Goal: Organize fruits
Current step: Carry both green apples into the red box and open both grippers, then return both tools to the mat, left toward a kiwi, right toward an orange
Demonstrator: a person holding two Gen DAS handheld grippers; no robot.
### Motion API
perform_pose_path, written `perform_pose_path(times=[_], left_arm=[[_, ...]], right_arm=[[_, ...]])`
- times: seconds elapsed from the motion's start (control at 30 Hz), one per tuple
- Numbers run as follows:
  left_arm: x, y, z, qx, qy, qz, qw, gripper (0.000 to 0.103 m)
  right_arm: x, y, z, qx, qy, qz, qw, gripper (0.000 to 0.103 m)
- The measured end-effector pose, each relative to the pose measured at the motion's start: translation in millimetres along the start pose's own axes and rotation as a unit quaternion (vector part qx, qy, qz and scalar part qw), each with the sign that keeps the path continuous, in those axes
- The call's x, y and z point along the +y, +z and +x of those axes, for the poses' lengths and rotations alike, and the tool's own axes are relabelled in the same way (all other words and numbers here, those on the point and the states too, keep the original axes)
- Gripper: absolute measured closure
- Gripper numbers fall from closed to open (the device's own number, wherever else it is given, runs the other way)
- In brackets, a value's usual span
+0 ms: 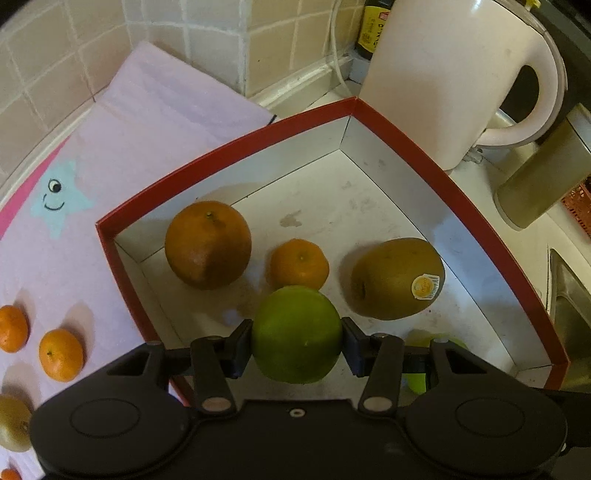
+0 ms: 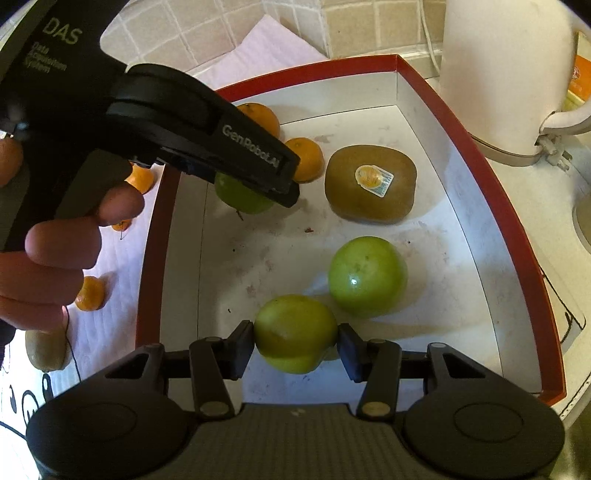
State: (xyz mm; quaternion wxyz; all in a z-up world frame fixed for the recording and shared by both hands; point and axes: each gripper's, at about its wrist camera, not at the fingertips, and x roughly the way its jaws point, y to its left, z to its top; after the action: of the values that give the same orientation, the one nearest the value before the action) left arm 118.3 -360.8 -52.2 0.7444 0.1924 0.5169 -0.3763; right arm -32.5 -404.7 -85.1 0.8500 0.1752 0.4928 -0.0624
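A red box with a white inside holds a large orange, a small mandarin and a stickered kiwi. My left gripper is shut on a green fruit, just above the box floor near the mandarin. In the right wrist view my right gripper is shut on a second green fruit, low over the box's near part. A third green fruit lies loose beside it. A hand holds the left gripper at upper left, its fingers over the first green fruit.
Two mandarins and a kiwi lie on the pink cloth left of the box. A white kettle stands behind the box's far right corner, a dark bottle by the tiled wall. A sink edge is at the right.
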Motion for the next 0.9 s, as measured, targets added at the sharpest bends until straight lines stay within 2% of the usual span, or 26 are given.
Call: perform_pose_path(times=[0.13,0.27,0.33,0.4,0.53,0.7,0.9], left_arm=[[-4,-1,3,-0.006,0.017,0.015,0.9997,0.044],[-5,2,3,-0.013,0.015,0.015,0.9997,0.043],[-6,2,1,-0.016,0.018,0.016,0.9996,0.041],[-5,2,-5,-0.024,0.015,0.015,0.9995,0.033],[5,-1,-30,-0.054,0.008,-0.001,0.9985,0.028],[28,-16,-75,-0.096,0.017,-0.021,0.995,0.027],[78,-46,-149,-0.157,0.049,-0.069,0.984,0.026]], right_arm=[[2,1,0,-0.002,-0.003,-0.007,1.0,0.051],[2,-2,-1,-0.001,-0.007,-0.009,1.0,0.048],[2,-2,-2,-0.001,-0.01,-0.009,1.0,0.047],[1,-2,-7,-0.007,-0.013,-0.01,1.0,0.046],[-2,-1,-26,-0.029,-0.024,-0.009,0.999,0.038],[-11,1,-59,-0.066,-0.044,0.004,0.997,0.035],[-9,6,-97,-0.115,-0.061,0.013,0.991,0.029]])
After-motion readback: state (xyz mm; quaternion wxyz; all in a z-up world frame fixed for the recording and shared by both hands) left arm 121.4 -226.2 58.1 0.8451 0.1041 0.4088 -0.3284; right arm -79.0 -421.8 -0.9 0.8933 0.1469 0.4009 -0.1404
